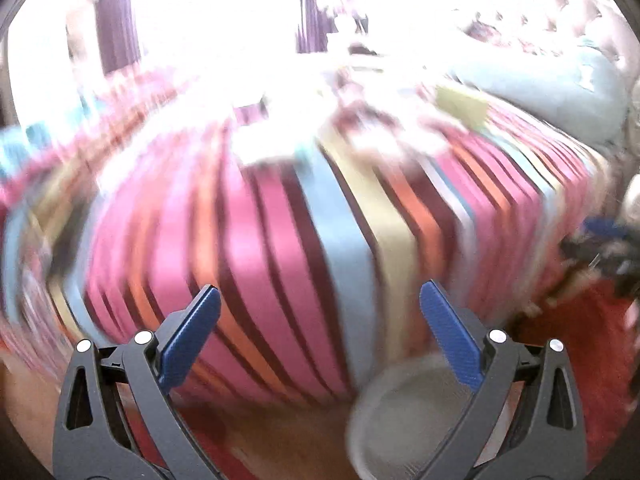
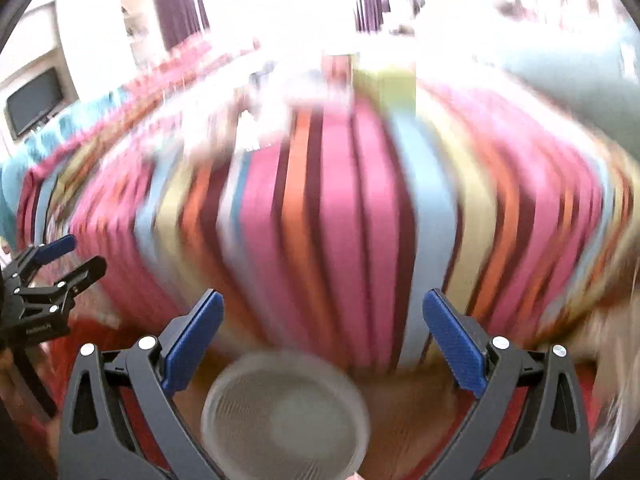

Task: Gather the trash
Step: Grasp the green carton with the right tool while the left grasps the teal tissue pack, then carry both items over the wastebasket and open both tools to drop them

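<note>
Hovering both grippers, left gripper and right gripper, jaws spread and empty, you see a mesh bin on the floor beside the striped bed; it looks light, so grip its rim.

Both wrist cams sit low, looking forward between own fingers at the striped bed cover, close, heavy motion blur. Round mesh bin sits lower right in left view, bottom centre in right. Left gripper shows at right view's left edge. 2 views overlap on bed, bin, bright windows up top.
</note>
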